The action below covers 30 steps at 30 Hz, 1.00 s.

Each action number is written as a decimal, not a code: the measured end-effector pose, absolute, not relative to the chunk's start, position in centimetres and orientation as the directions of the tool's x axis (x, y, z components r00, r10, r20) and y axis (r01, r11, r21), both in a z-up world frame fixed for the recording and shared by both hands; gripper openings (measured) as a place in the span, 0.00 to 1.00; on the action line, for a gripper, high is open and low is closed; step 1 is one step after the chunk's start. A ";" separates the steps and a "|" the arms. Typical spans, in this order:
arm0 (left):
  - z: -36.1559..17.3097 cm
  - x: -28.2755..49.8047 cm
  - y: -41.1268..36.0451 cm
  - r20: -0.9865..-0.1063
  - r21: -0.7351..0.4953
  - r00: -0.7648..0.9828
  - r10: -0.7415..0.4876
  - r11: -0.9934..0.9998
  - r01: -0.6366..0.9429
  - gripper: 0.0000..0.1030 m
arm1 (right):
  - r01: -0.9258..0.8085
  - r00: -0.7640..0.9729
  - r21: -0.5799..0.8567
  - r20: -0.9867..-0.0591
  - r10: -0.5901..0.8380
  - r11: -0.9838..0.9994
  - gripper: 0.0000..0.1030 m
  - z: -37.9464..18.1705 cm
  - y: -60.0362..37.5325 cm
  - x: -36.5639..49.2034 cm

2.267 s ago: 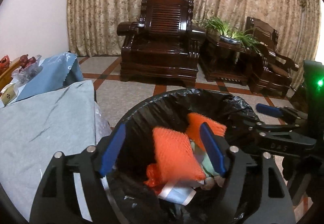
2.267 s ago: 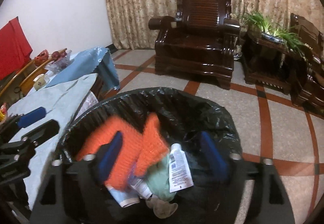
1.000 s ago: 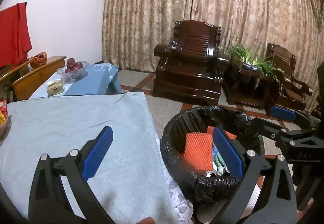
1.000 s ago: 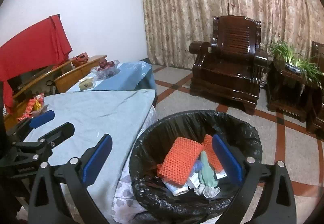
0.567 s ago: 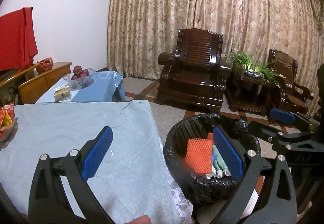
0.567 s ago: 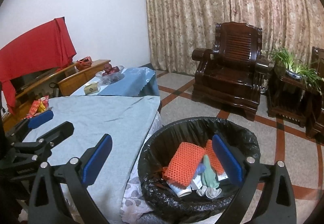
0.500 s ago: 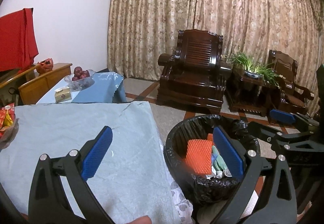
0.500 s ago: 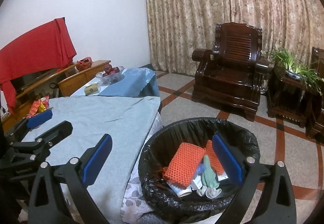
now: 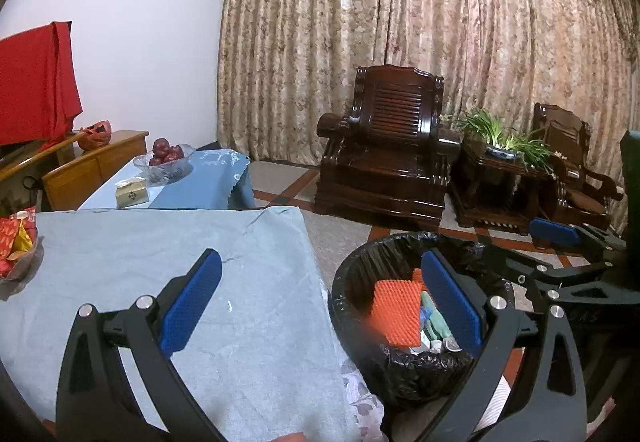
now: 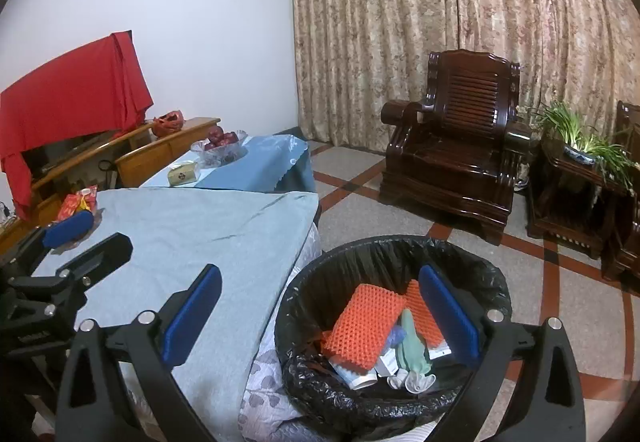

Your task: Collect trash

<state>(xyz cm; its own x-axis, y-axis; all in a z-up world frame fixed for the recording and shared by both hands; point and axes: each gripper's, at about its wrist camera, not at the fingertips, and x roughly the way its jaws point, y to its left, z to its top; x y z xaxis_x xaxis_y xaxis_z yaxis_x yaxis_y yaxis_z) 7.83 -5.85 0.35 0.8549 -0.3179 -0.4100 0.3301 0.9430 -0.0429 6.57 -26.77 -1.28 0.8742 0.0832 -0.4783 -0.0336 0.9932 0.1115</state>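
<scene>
Orange foam netting (image 10: 362, 326) lies in the black-lined bin (image 10: 496, 282) beside the counter (image 10: 200, 226), light and squashy, easiest pinched at an edge. Left tongs (image 9: 320, 302) and right tongs (image 10: 320, 306) gape wide, holding nothing.

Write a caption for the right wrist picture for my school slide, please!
Open, empty right claw above a black-lined trash bin holding orange foam netting, beside a blue-clothed table.

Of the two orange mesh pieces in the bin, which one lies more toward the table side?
The larger orange mesh piece; it sits on the table side, while the smaller one is partly behind the right gripper's finger.
</scene>
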 end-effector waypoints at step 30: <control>0.6 7.8 -5.5 -0.412 -0.038 0.856 -0.313 0.944 0.327 0.94 | -0.036 0.872 0.109 -0.482 0.085 0.993 0.94 -1.3 -26.7 6.8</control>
